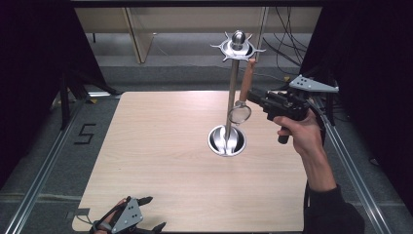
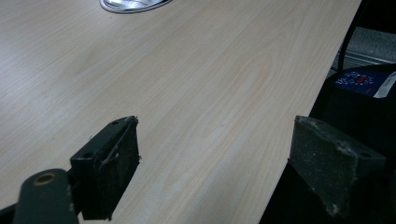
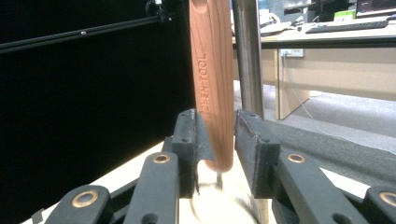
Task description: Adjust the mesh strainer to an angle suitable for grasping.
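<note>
The right gripper (image 1: 254, 95) holds the wooden handle of a small strainer (image 1: 240, 113). In the right gripper view its jaws stand narrow, one pad on each side of the handle (image 3: 212, 88). The strainer hangs beside the pole of a shiny metal stand (image 1: 234, 87). The top end of the handle is up by a hook at about 4 o'clock on the star-shaped ring at the top of the stand. The mesh bowl hangs low, just above the round base (image 1: 227, 141), which sits near the middle of the table (image 1: 160, 161), a bit toward 2 o'clock.

I think the job is to hang the strainer on the stand, or to take it off. I cannot tell if the handle is on the hook right now. The grip is made, so the part left is to slip it on or off the hook and let go.

The left gripper (image 1: 148, 214) rests at the table's 7 o'clock corner. Its jaws stand wide apart with nothing between them, as the left gripper view shows over bare wood.

Count: one strainer, one stand, one table, two grippers. I see no other tool on the stand.
</note>
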`<state>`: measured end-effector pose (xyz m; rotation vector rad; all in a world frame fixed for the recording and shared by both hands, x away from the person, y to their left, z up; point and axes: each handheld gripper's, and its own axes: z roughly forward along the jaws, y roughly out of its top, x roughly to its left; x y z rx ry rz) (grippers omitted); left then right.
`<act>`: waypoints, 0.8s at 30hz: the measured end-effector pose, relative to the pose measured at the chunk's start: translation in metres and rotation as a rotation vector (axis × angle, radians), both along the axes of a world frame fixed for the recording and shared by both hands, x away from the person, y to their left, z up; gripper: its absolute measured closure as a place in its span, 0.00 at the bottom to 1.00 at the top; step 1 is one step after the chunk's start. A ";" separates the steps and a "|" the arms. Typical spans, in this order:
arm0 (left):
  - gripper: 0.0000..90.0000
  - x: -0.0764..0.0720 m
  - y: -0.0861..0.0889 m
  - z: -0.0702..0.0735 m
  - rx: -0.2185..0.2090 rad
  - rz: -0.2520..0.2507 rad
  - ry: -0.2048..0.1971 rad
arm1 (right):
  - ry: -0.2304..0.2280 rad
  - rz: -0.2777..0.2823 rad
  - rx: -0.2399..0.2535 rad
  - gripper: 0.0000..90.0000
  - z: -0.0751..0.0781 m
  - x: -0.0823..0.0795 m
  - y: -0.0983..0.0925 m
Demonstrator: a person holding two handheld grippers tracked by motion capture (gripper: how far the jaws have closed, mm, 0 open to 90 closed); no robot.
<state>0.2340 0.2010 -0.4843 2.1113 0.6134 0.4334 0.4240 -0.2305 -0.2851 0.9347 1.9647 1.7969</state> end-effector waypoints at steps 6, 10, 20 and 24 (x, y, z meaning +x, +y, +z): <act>0.17 0.000 0.000 0.000 0.002 -0.003 0.001 | 0.001 -0.004 0.005 0.78 -0.001 0.001 0.000; 0.17 0.000 0.000 0.000 -0.001 -0.005 0.004 | 0.002 -0.016 -0.001 0.77 0.000 -0.001 0.000; 0.17 0.000 0.000 0.000 0.000 -0.005 0.001 | -0.004 -0.011 -0.007 0.77 0.001 -0.006 0.000; 0.17 0.000 0.000 0.000 0.001 -0.005 0.001 | -0.016 -0.009 -0.005 0.76 0.002 -0.009 0.001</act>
